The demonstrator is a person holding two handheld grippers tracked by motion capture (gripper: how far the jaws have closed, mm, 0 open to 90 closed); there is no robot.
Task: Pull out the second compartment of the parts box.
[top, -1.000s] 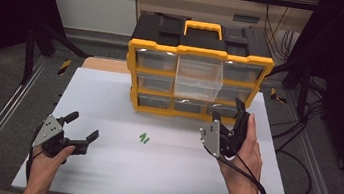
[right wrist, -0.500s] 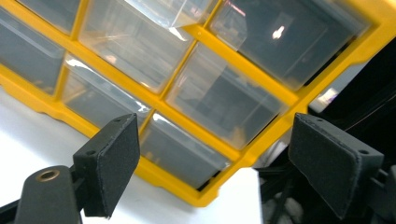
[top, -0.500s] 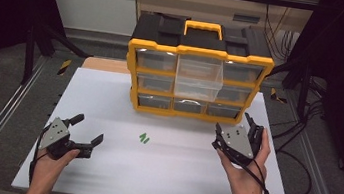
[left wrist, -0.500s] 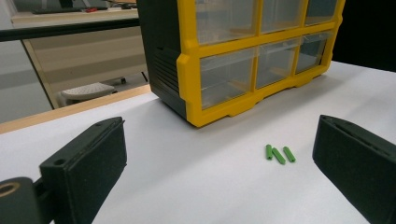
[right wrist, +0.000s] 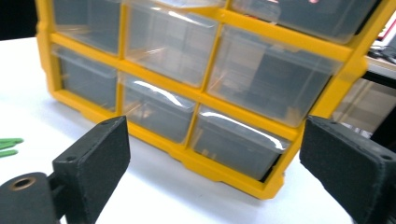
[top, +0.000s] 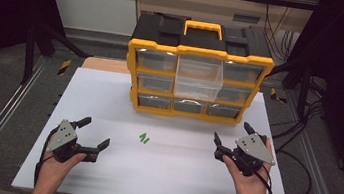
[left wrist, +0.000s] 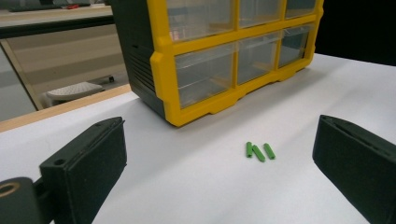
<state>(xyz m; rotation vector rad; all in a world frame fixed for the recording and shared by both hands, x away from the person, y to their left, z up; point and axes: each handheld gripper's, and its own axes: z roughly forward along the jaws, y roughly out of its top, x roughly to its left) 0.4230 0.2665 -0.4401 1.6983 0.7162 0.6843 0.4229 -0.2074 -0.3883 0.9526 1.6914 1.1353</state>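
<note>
A yellow and black drawer organizer [top: 196,87] with clear drawers stands at the back of the white table [top: 174,183]. Its top middle drawer [top: 199,76] is pulled out. Three small green sticks [top: 144,137] lie close together on the table in front of it. My left gripper [top: 96,131] rests at the front left, open and holding nothing. In the left gripper view the green sticks [left wrist: 258,151] lie ahead of its wide-apart jaws, with the organizer [left wrist: 210,51] behind them. My right gripper [top: 231,130] is at the front right, open and facing the organizer's lower drawers [right wrist: 205,93].
Metal rails [top: 0,120] run along both sides of the table. Black cables [top: 300,144] trail on the floor at the right. Dark stands and a wall lie behind the organizer.
My right gripper has drawn back from the organizer's front and lowered to the table's front right. My left gripper has shifted slightly toward the front edge.
</note>
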